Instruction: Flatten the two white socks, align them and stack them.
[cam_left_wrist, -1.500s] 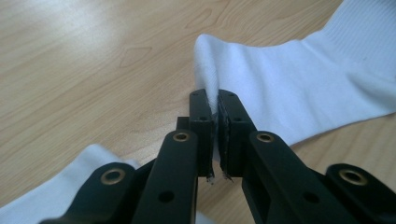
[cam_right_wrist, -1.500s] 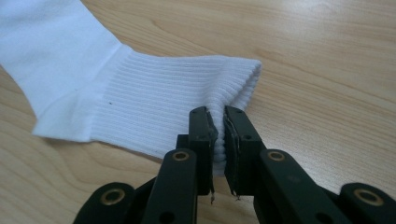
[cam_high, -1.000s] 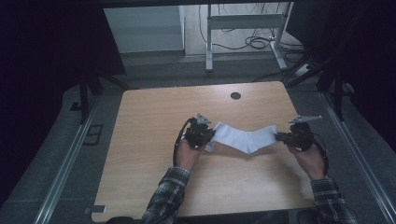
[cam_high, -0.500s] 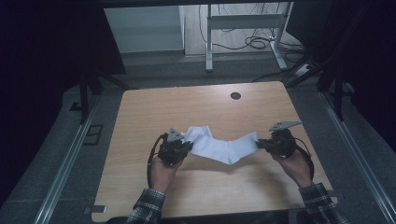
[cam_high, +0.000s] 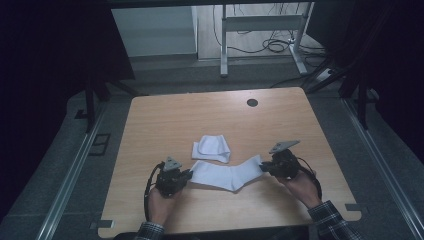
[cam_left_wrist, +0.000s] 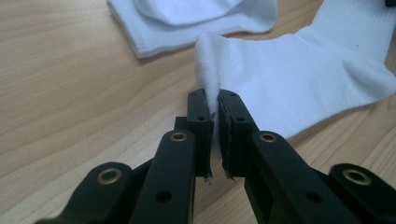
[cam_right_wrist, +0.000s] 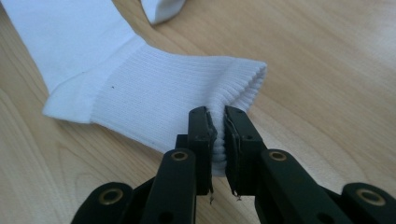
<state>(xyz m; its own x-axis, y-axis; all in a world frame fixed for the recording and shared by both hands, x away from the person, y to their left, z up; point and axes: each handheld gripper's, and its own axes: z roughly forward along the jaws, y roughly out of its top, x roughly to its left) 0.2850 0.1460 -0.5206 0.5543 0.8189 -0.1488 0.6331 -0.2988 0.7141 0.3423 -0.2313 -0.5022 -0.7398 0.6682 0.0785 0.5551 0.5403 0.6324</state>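
A white sock (cam_high: 227, 174) lies stretched across the near part of the wooden table (cam_high: 165, 120), held at both ends. My left gripper (cam_high: 188, 174) is shut on its toe end (cam_left_wrist: 208, 77); the jaws pinch a fold of the fabric in the left gripper view (cam_left_wrist: 215, 109). My right gripper (cam_high: 263, 167) is shut on the ribbed cuff (cam_right_wrist: 205, 84), pinched between the jaws in the right gripper view (cam_right_wrist: 215, 126). A second white sock (cam_high: 212, 148), folded over, lies just beyond the stretched one, apart from both grippers; its edge shows as well (cam_left_wrist: 187, 21).
A round cable hole (cam_high: 252, 102) sits near the table's far edge. Beyond the table a white desk frame (cam_high: 260, 30) and cables stand on the floor. Metal rails (cam_high: 70, 180) run along both sides of the table.
Both grippers have pulled the sock toward the near edge of the table. The second, folded sock has come into view behind it on the table.
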